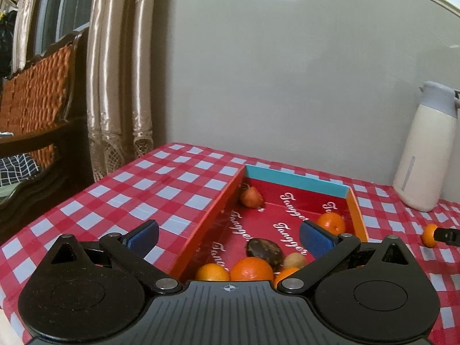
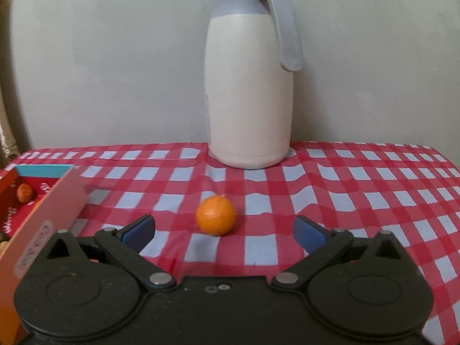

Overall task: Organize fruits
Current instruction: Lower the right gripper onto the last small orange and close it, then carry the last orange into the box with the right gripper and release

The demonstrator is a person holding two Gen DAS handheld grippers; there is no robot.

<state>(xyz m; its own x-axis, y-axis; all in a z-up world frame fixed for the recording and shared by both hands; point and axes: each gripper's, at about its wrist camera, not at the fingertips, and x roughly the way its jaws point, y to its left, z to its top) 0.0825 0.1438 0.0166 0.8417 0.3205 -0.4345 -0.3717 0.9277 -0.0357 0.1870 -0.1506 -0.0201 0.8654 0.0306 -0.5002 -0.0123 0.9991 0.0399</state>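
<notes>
Gaping wide, empty: right gripper (image 2: 223, 231) fingers (image 2: 140, 228).

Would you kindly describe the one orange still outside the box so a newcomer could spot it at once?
Find the tall cream jug with the grey lid on the checked tablecloth. In front of it lies a small orange, between the open right gripper's fingers. Unlike the other fruit, it sits alone on the cloth, not in the red box.

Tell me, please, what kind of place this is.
Probably a home dining room: a table under a red checked tablecloth, a thermos jug against the wall, a carved wooden chair, and satin curtains.
</notes>
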